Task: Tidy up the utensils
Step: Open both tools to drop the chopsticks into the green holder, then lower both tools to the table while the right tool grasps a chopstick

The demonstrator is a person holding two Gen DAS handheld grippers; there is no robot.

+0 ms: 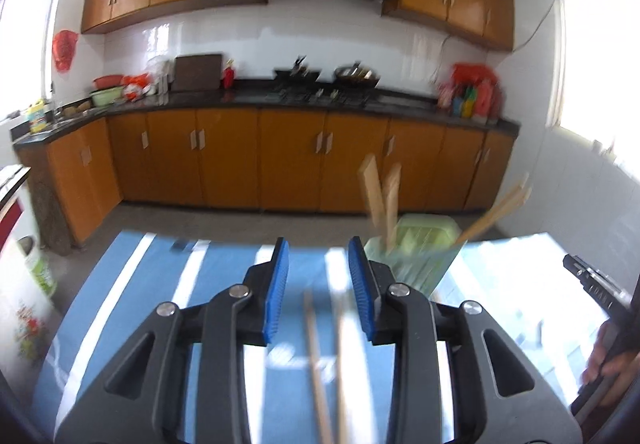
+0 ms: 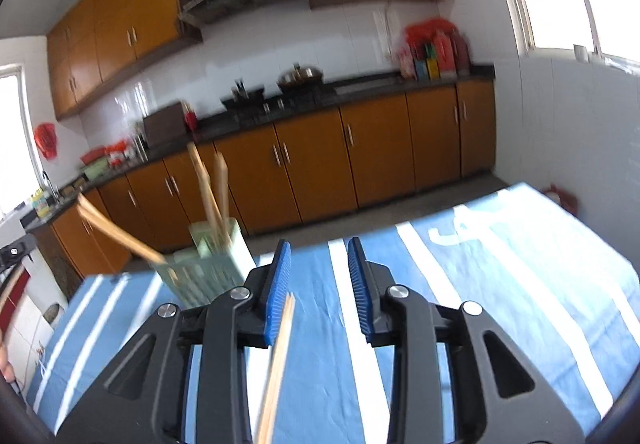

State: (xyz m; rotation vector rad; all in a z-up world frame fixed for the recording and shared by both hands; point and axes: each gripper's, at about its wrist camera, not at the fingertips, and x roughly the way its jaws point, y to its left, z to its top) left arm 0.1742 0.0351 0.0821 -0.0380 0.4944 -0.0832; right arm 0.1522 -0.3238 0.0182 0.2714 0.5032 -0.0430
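Note:
A pale green utensil holder (image 1: 416, 256) stands on the blue striped tablecloth (image 1: 160, 284), with several wooden chopsticks (image 1: 380, 200) sticking out of it. It also shows in the right wrist view (image 2: 208, 264) with its chopsticks (image 2: 208, 192). My left gripper (image 1: 319, 276) is open, just left of the holder. A pair of chopsticks (image 1: 320, 372) lies on the cloth below its jaws. My right gripper (image 2: 319, 276) is open, right of the holder. Loose chopsticks (image 2: 278, 364) lie on the cloth below its left finger.
The table's far edge (image 2: 420, 220) runs just behind the holder. Orange kitchen cabinets and a dark counter (image 1: 280, 100) with a stove lie beyond the floor. The right gripper's body and the hand holding it (image 1: 608, 344) show at the right edge of the left wrist view.

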